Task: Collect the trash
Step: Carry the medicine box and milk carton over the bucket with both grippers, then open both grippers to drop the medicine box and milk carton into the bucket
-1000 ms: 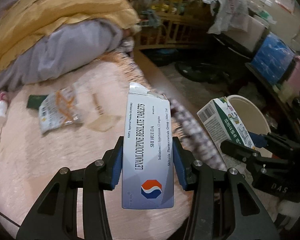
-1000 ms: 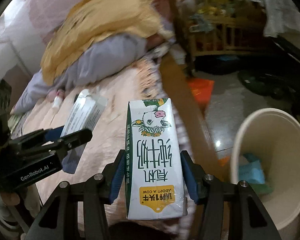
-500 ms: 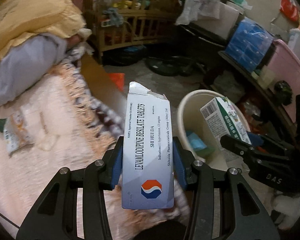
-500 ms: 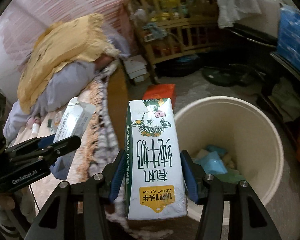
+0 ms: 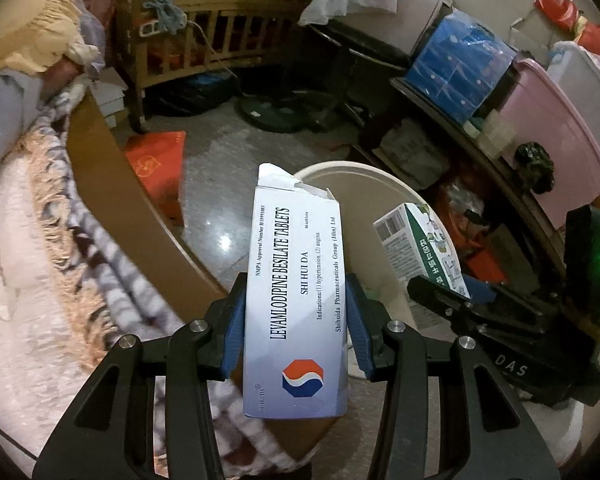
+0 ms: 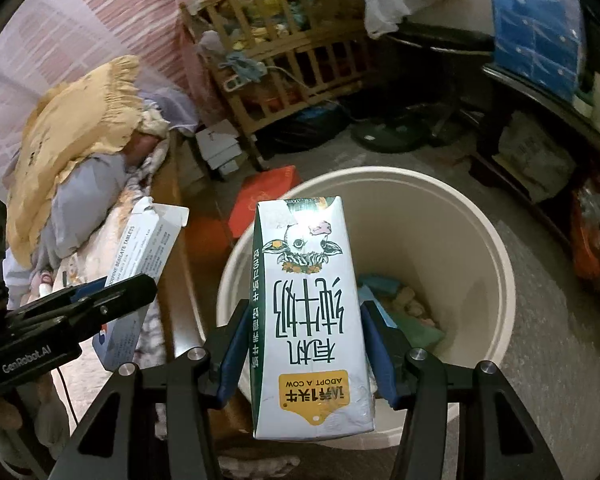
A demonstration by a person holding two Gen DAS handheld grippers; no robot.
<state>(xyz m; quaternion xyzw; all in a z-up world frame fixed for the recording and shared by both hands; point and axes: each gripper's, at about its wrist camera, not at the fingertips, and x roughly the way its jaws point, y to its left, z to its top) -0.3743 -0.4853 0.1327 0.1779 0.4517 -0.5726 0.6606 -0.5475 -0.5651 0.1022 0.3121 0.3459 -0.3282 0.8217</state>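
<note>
Both grippers have swung off the bed toward the bin (image 6: 496, 248) on the floor. Right gripper (image 6: 306, 344), clamped on the milk carton (image 6: 310, 312), now hangs over the bin's mouth; left gripper (image 5: 294, 332), clamped on the tablet box (image 5: 296, 304), sits beside the rim. Releasing the carton looks like the next step, the box needing a little more travel

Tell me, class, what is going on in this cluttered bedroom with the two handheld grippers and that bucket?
A person is collecting trash with a gripper in each hand. The left gripper has its jaws clamped on a torn-open tablet box, held near the bed's edge. The right gripper grips a milk carton just above the cream bucket, which already holds some wrappers. Neither item has been dropped in yet.
</note>
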